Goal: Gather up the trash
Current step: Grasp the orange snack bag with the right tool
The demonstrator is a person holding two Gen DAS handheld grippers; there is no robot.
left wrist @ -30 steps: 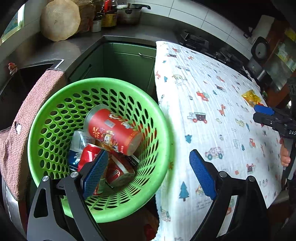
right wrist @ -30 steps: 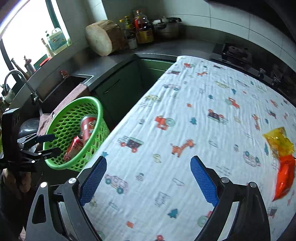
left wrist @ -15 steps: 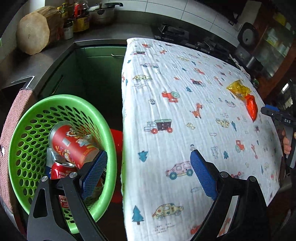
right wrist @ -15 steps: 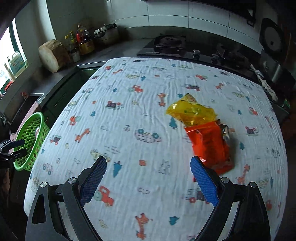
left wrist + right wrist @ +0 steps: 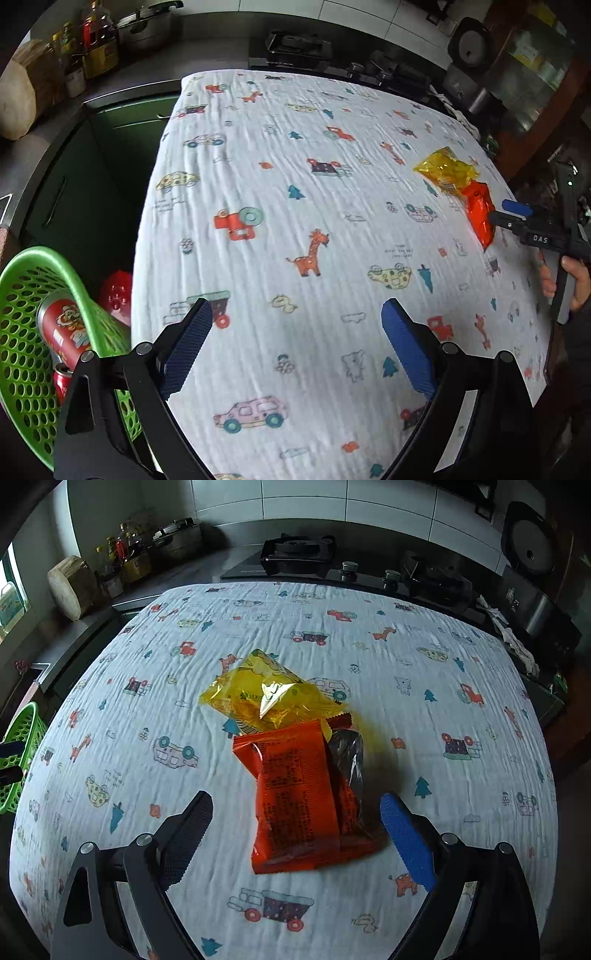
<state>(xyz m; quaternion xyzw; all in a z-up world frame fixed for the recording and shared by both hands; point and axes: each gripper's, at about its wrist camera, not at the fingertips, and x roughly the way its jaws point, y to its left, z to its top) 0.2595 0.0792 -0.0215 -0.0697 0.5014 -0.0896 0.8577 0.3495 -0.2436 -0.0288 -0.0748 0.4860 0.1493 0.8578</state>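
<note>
Now the crinkly orange wrapper [image 5: 303,805] lies lengthwise near-to-far on the printed cloth [image 5: 461,709], between the wide-open right gripper [image 5: 295,834]; glossy yellow wrapper [image 5: 266,698] touches its far end. Left gripper [image 5: 295,343] gapes empty.

We see soft daylight from a window [image 5: 13,598] at the left, glare on the yellow wrapper [image 5: 271,698], dim corners, strong fisheye bending at the edges, and slight motion blur across the cloth [image 5: 314,240]

Patterned tablecloth [image 5: 424,738]; orange wrapper [image 5: 299,805]; yellow wrapper [image 5: 266,698]
</note>
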